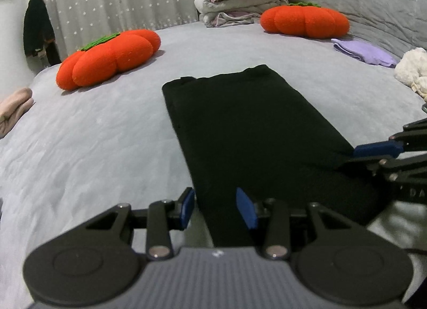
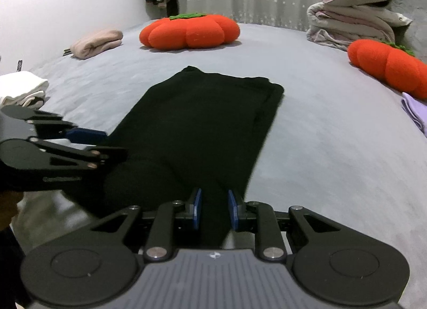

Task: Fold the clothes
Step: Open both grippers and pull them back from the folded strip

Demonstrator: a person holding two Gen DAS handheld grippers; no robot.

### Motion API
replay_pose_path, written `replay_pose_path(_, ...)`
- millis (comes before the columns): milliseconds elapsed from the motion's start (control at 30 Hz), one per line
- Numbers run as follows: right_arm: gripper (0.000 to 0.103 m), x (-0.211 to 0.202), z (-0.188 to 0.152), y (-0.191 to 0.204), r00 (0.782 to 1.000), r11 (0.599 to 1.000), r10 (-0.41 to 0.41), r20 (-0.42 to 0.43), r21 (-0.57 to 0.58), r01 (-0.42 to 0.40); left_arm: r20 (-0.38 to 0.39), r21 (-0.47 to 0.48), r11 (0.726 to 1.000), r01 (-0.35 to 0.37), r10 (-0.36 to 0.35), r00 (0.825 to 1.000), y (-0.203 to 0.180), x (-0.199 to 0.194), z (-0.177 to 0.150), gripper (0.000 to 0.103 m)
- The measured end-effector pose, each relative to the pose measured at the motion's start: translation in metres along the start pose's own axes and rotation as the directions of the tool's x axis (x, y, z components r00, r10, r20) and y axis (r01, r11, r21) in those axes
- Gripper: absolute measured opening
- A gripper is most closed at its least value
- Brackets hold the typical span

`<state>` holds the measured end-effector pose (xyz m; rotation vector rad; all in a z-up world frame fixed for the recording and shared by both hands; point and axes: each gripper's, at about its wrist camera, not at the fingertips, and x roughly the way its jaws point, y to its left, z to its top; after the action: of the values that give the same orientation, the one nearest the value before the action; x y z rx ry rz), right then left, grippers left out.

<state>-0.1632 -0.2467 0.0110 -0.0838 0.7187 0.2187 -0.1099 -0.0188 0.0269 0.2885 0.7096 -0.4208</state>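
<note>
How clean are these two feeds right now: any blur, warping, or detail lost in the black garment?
Left wrist view: fisheye bows the bed into a dome, corners vignette dark, and the right gripper at the edge smears. Right wrist view: same bowing, the left gripper is blurred, and the near bed looks soft. In both, the black garment reads nearly featureless, folds barely showing; lighting is dim and even, no glare.

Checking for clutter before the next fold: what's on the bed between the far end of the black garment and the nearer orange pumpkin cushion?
Nothing: bare grey bedsheet separates the black garment from the pumpkin cushion, seen in the right wrist view.
</note>
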Motion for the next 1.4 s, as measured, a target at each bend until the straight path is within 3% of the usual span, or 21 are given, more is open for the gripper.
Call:
replay_pose_path(300, 0.021, -0.012, -0.005, -0.011, 1.0, 0.999, -0.03, 0.0, 0.035, 0.03, 0.019, -0.048, 0.999, 0.016, -0.015, 1.0, 0.015, -0.019, -0.007, 0.037)
replay_pose_path(467, 0.021, -0.033, -0.011, -0.016, 0.999, 0.991, 0.035, 0.028, 0.129, -0.038, 0.042, -0.072, 0.996, 0.052, -0.049, 0.998, 0.018, -0.037, -0.013, 0.036)
replay_pose_path(533, 0.021, -0.03, -0.015, -0.01, 0.998, 0.991, 0.061, 0.003, 0.123, -0.061, 0.027, -0.047, 0.998, 0.051, -0.05, 0.998, 0.011, -0.036, -0.017, 0.036)
replay_pose_path(700, 0.021, -0.023, -0.021, 0.0, 0.999, 0.997, 0.021, -0.035, 0.075, -0.018, -0.001, 0.061, 0.998, -0.013, 0.014, 1.0, -0.009, -0.03, -0.028, 0.037)
replay_pose_path(1100, 0.021, -0.043, -0.033, -0.022, 0.998, 0.992, -0.039, -0.055, 0.117, 0.045, -0.024, -0.047, 0.999, 0.02, -0.022, 0.999, 0.018, -0.042, -0.03, 0.039)
replay_pose_path(1400, 0.026, -0.053, -0.035, -0.016, 0.999, 0.997, -0.018, -0.03, 0.079, 0.02, 0.016, -0.096, 0.992, 0.079, -0.078, 0.997, 0.034, -0.061, -0.03, 0.039)
